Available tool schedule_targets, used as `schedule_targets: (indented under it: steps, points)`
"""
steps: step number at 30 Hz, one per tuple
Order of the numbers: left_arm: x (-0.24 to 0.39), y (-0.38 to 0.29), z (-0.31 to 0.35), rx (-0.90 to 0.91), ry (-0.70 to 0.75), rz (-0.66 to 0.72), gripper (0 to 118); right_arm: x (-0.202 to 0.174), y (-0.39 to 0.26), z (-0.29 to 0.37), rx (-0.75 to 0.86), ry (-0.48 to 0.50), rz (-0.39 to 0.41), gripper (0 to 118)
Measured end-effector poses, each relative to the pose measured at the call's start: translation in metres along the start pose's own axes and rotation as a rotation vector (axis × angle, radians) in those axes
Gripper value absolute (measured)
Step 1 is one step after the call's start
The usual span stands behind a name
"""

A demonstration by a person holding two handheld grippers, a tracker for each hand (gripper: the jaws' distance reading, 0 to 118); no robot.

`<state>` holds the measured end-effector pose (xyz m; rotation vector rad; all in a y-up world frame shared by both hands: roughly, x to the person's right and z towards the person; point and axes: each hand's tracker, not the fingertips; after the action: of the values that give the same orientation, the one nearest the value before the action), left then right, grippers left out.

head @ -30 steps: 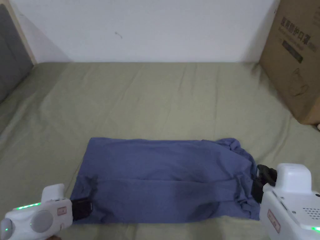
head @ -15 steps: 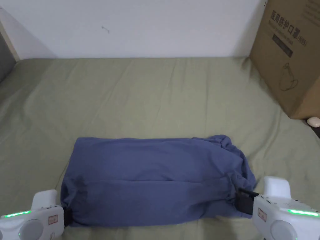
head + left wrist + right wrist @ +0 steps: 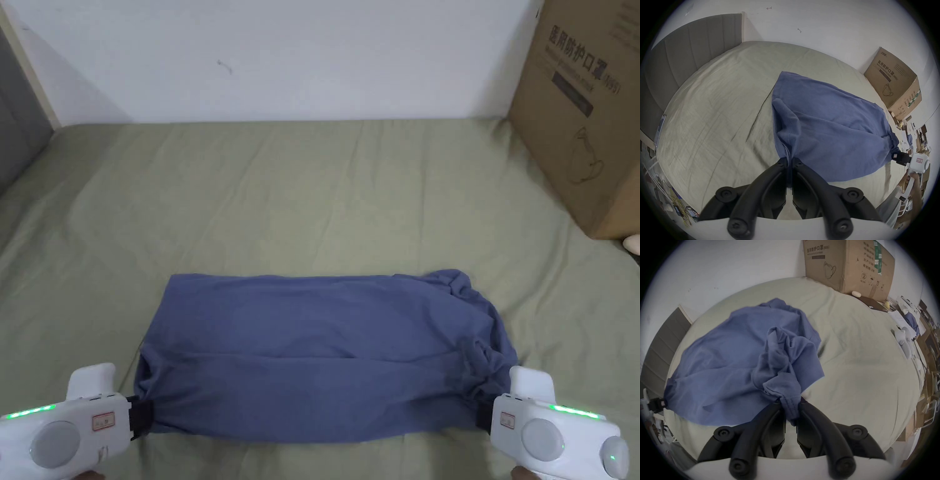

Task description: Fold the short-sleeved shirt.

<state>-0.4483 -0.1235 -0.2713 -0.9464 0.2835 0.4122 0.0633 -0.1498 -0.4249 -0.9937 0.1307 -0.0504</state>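
I have the blue short-sleeved shirt (image 3: pixel 325 356) lying across the near part of the bed (image 3: pixel 312 200), already folded into a long band running left to right, with a lengthwise crease through its middle. My left hand-held gripper (image 3: pixel 789 160) has both jaws pinched tight on a gathered bit of fabric at the shirt's left near corner; in the head view that corner is drawn into a small point at the black jaws. My right hand-held gripper (image 3: pixel 790 402) is clamped on a thick bunch of cloth at the right near corner, and a tail of hem hangs down between its jaws. The right end of the shirt is crumpled, with a knot of folds just beyond the jaws. The near edge sags slightly between the 2 held corners. A cardboard box (image 3: pixel 587 119) stands at the far right of the bed against the white wall (image 3: pixel 281 56), well apart from the shirt.
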Motion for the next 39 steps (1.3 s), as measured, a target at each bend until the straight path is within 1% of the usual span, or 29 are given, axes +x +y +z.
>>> schedule_targets:
  steps: [5, 7, 9, 13, 17, 19, 22, 23, 24, 25, 27, 28, 29, 30, 32, 35, 39]
  points:
    - [-0.005, -0.009, 0.023, 0.030, -0.022, 0.030, 4, 0.000, -0.015, 0.056, 0.078, 0.024, 0.018, 11]
    - [-0.007, -0.017, 0.033, 0.034, -0.020, 0.020, 4, 0.010, -0.028, 0.069, 0.096, 0.027, 0.025, 11]
    - [-0.010, -0.032, 0.044, 0.030, -0.012, 0.023, 4, 0.022, -0.045, 0.079, 0.094, 0.028, 0.014, 11]
    - [-0.018, -0.070, 0.050, -0.009, -0.016, 0.052, 4, 0.039, -0.080, 0.077, 0.040, 0.020, -0.004, 11]
    - [-0.030, -0.103, 0.028, -0.045, 0.017, 0.076, 4, 0.052, -0.112, 0.048, -0.050, 0.005, -0.031, 11]
    - [-0.032, -0.112, 0.018, -0.061, 0.035, 0.075, 4, 0.046, -0.118, 0.042, -0.064, -0.001, -0.028, 11]
    - [-0.030, -0.114, 0.017, -0.043, 0.046, 0.089, 4, 0.038, -0.112, 0.050, -0.051, -0.020, -0.016, 11]
    - [-0.028, -0.113, 0.018, -0.043, 0.053, 0.092, 6, 0.037, -0.111, 0.053, -0.047, -0.022, -0.010, 11]
    - [-0.027, -0.111, 0.019, -0.047, 0.051, 0.084, 11, 0.036, -0.109, 0.059, -0.041, -0.023, -0.006, 11]
    - [-0.027, -0.110, 0.020, -0.049, 0.046, 0.077, 21, 0.035, -0.106, 0.064, -0.035, -0.023, -0.007, 12]
    - [-0.022, -0.103, 0.034, -0.046, 0.038, 0.089, 69, 0.030, -0.092, 0.085, -0.005, -0.001, -0.010, 59]
    - [-0.020, -0.099, 0.043, -0.018, 0.012, 0.104, 88, 0.028, -0.084, 0.096, 0.031, 0.030, -0.012, 85]
    - [-0.014, -0.091, 0.057, 0.045, -0.038, 0.104, 95, 0.022, -0.072, 0.115, 0.095, 0.067, -0.015, 105]
    - [-0.007, -0.082, 0.075, 0.124, -0.080, 0.096, 95, 0.016, -0.061, 0.131, 0.155, 0.090, -0.009, 111]
    - [0.010, -0.061, 0.107, 0.245, -0.099, 0.047, 95, 0.004, -0.037, 0.166, 0.301, 0.122, 0.025, 111]
    - [0.041, -0.034, 0.153, 0.443, -0.088, -0.061, 95, -0.018, -0.009, 0.211, 0.488, 0.120, 0.086, 111]
    - [0.075, -0.016, 0.189, 0.654, -0.034, -0.183, 95, -0.038, 0.004, 0.246, 0.701, 0.097, 0.121, 111]
